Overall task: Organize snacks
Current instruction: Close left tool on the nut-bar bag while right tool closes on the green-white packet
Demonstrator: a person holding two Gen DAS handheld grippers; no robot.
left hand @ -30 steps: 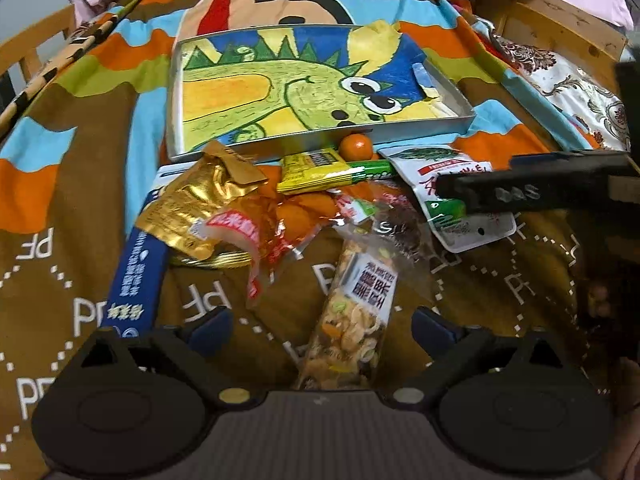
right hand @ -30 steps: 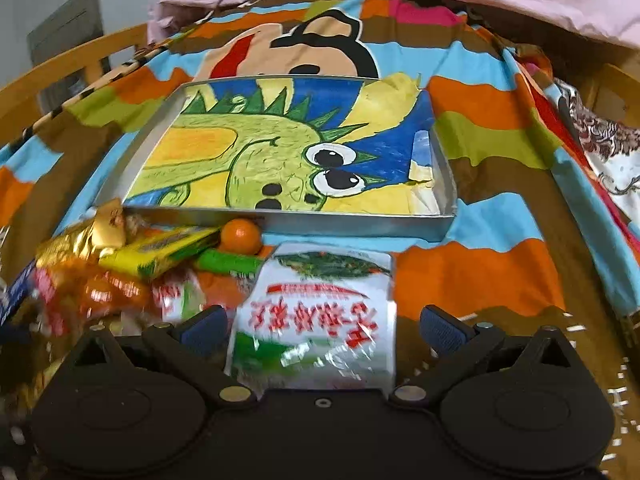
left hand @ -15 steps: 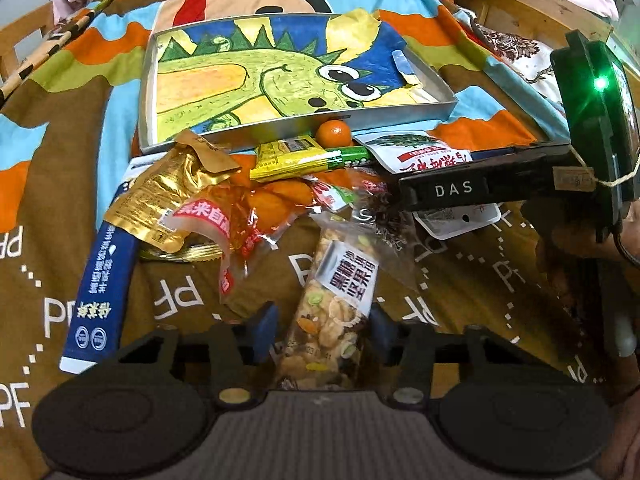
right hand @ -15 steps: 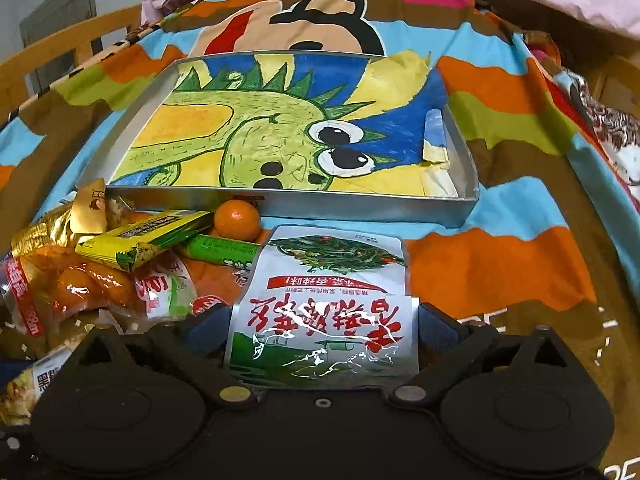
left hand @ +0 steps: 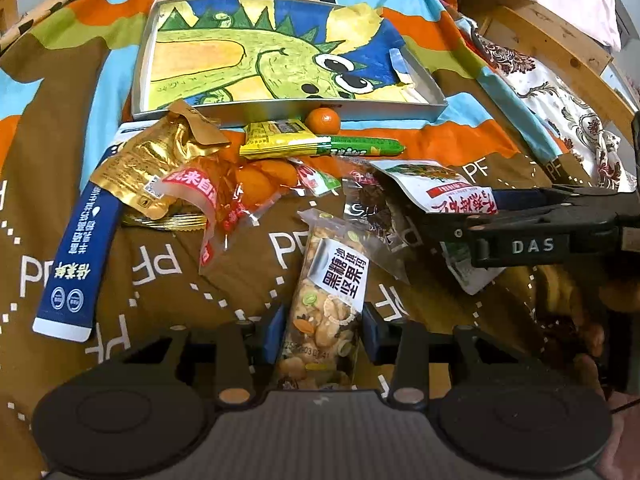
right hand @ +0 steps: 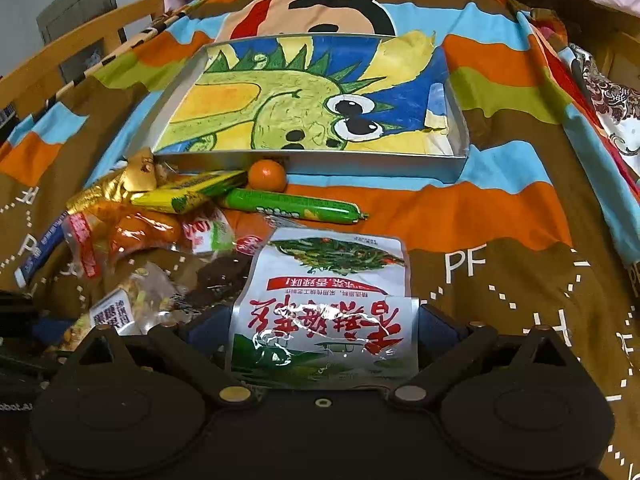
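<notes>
Snacks lie heaped on a cartoon blanket in front of a shallow metal tray [left hand: 280, 110] lined with a dinosaur drawing. My left gripper [left hand: 322, 332] has its jaws closing on the near end of a clear nut-brittle bar [left hand: 332, 280], and both blue pads touch its sides. My right gripper [right hand: 322, 328] is shut on a white pickled-vegetable packet [right hand: 328, 300], which crumples between the pads. In the left wrist view that packet [left hand: 452, 192] sticks out of the black right gripper at the right. The tray [right hand: 360, 164] holds no snacks.
A mandarin [left hand: 323, 120], a green sausage [left hand: 360, 148] and a yellow pack [left hand: 276, 136] lie by the tray's front wall. A gold pouch [left hand: 148, 164], a blue stick sachet [left hand: 76, 256], an orange-red packet [left hand: 224, 196] and a dark clear bag [left hand: 372, 208] crowd the middle. A wooden bed rail [left hand: 560, 40] runs along the right.
The left jaws went from wide open to closed against the nut bar. The right gripper pulled the white packet back toward itself, uncovering the green sausage.
</notes>
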